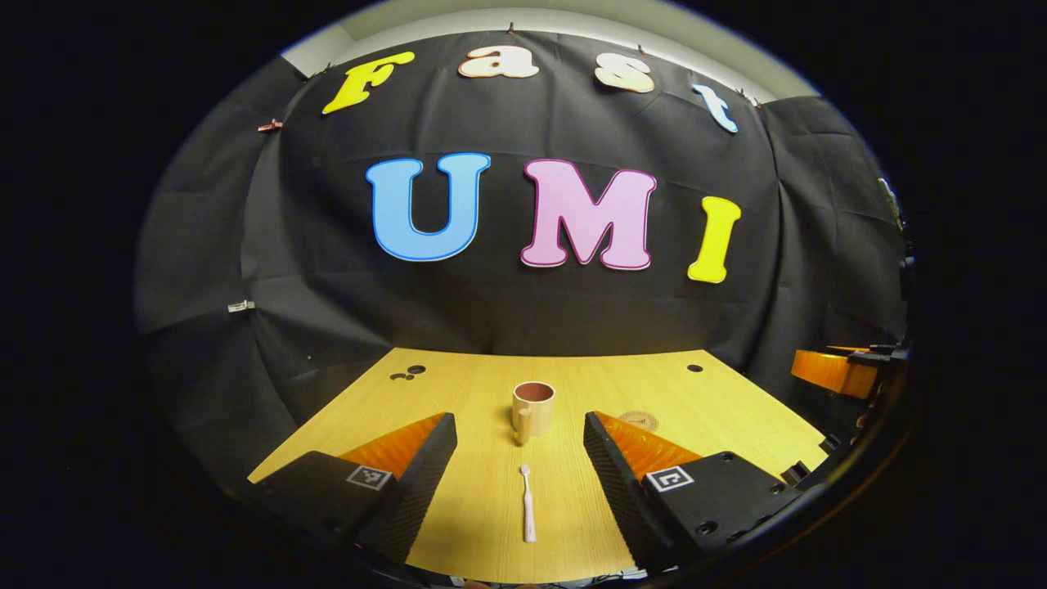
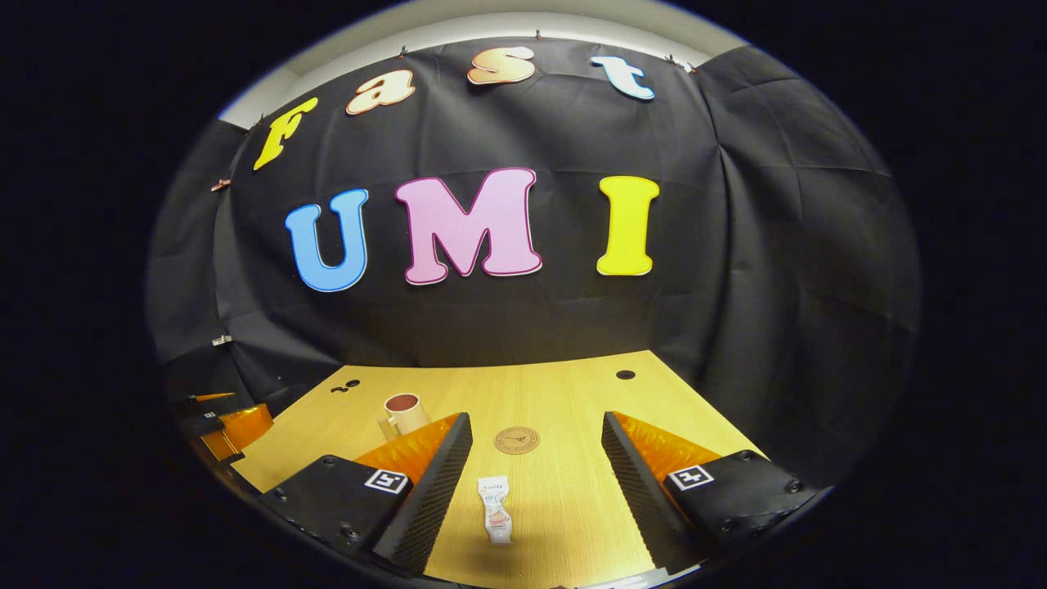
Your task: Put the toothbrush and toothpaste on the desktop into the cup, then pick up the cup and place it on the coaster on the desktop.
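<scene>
Between your left gripper's (image 1: 520, 458) spread fingers, the toothbrush (image 1: 528, 505) lay flat on the desktop (image 1: 736, 409), its long axis running straight ahead toward the cup (image 1: 533, 407), head end farthest from you. The coaster (image 2: 517, 440) sat to the cup's right. Your right gripper (image 2: 536, 462) was likewise spread and empty, with the toothpaste (image 2: 496, 510) lying lengthwise between its fingers. Each item was therefore nearest its own gripper; neither was touched.
</scene>
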`<action>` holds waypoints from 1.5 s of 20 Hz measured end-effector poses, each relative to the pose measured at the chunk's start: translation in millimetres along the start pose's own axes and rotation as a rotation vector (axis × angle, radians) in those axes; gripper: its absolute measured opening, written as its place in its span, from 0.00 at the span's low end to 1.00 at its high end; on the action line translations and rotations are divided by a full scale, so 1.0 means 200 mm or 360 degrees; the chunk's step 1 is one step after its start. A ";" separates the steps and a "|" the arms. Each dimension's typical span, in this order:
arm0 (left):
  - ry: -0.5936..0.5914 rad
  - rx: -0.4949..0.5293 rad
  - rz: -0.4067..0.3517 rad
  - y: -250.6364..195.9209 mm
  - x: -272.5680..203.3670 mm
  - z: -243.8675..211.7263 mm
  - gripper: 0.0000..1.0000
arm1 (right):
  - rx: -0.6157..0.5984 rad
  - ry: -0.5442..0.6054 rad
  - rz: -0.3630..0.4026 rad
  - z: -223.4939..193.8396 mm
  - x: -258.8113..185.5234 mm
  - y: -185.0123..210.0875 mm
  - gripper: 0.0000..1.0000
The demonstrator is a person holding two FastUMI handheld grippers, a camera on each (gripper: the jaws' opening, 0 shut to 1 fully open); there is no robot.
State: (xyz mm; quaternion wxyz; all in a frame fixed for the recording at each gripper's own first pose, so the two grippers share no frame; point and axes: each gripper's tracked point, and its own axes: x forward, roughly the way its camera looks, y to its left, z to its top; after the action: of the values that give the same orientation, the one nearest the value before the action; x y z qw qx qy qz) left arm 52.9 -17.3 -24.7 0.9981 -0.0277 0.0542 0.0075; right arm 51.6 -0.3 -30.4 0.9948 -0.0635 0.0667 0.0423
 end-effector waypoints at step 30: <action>0.0567 -0.0037 0.0302 0.13 -0.04 -0.67 0.97 | -0.0332 0.1051 0.0285 -1.31 0.56 0.26 0.98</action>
State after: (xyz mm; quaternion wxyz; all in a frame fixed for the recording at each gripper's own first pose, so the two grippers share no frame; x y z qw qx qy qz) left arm 31.0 0.9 -157.8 0.9672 -0.0347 0.2323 0.0971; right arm 123.6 24.2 -309.1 0.9002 -0.1689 0.3851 0.1130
